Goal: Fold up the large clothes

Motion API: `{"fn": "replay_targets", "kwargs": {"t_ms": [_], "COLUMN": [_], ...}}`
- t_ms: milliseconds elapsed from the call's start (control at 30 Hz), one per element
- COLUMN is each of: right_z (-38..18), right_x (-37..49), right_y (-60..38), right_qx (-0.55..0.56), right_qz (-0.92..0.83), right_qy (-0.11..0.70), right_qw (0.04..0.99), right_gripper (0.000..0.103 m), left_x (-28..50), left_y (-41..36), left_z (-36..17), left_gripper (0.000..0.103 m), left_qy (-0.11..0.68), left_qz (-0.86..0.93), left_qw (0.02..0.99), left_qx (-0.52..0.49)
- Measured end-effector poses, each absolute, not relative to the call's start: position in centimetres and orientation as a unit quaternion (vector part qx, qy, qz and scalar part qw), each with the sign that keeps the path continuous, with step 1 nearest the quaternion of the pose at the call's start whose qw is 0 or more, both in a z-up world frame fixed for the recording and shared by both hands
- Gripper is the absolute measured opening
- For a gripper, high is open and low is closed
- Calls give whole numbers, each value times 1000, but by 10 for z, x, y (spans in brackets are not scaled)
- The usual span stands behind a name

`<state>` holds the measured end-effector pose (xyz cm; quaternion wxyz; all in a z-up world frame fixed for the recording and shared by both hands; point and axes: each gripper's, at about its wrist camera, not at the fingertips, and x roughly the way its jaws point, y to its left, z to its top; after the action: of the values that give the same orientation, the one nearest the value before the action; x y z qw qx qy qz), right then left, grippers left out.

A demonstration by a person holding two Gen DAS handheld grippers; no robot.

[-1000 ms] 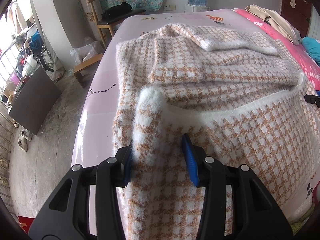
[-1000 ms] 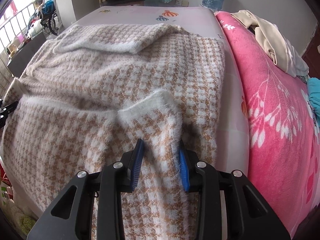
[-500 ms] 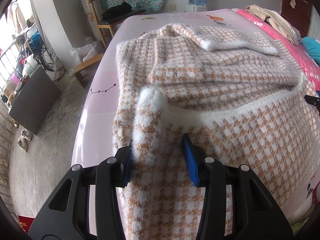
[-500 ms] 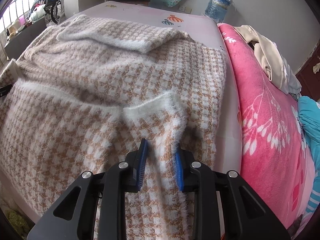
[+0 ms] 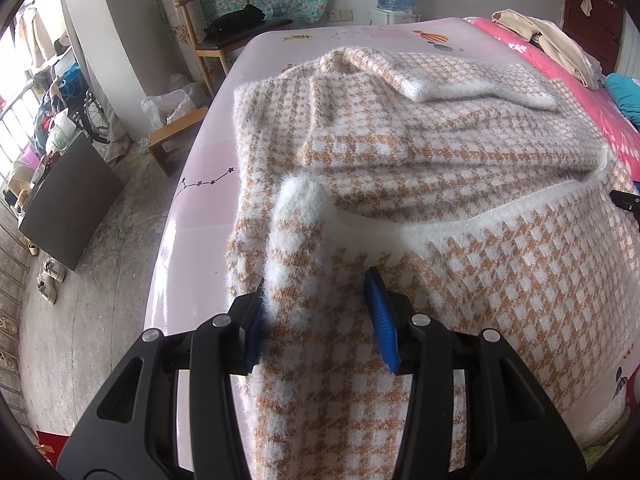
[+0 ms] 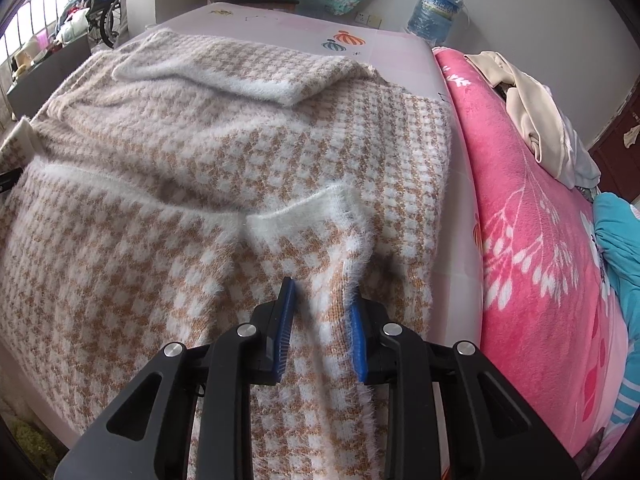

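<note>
Fuzzy sweater point(image 5: 400, 152) hem at 12 o'clock; left gripper point(image 5: 320, 320) and right gripper point(image 6: 320, 320) each half-open around raised hem corner, pinch unclear.

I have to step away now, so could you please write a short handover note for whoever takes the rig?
Left gripper: closed on a bunched fold of the checked sweater near its left corner.
Right gripper: closed on the sweater's right corner, by the white hem.
The sweater lies spread on the pink bed; a sleeve is already folded across the far end, and the near part lies doubled over the body.
Left: finish that fold, flatten it, then fold again into a compact stack.
The pink blanket lies to the right.
</note>
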<state>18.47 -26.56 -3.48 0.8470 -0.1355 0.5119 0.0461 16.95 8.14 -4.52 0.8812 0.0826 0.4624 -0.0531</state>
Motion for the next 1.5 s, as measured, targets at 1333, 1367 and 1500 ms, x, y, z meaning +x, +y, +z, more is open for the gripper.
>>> {"fn": "replay_targets", "kwargs": {"t_ms": [1333,1367,1500], "right_z": [10,12,21], "right_x": [132,128,112], "right_y": [-260,-260,-258], "right_qx": [-120,-120,-124], "right_qz": [-2,-4,-8], "right_qy": [415,410,390], "right_qw": [902,904,912], "right_gripper": [8,8,8], "left_x": [138,135,112], "left_y": [95,95,85], "left_z": [-13,-10,2], "left_gripper": [13,13,13], "left_qy": [386,380,357], "left_qz": [-60,-59,-55], "left_qw": [920,922,931], "left_qx": [43,44,54]}}
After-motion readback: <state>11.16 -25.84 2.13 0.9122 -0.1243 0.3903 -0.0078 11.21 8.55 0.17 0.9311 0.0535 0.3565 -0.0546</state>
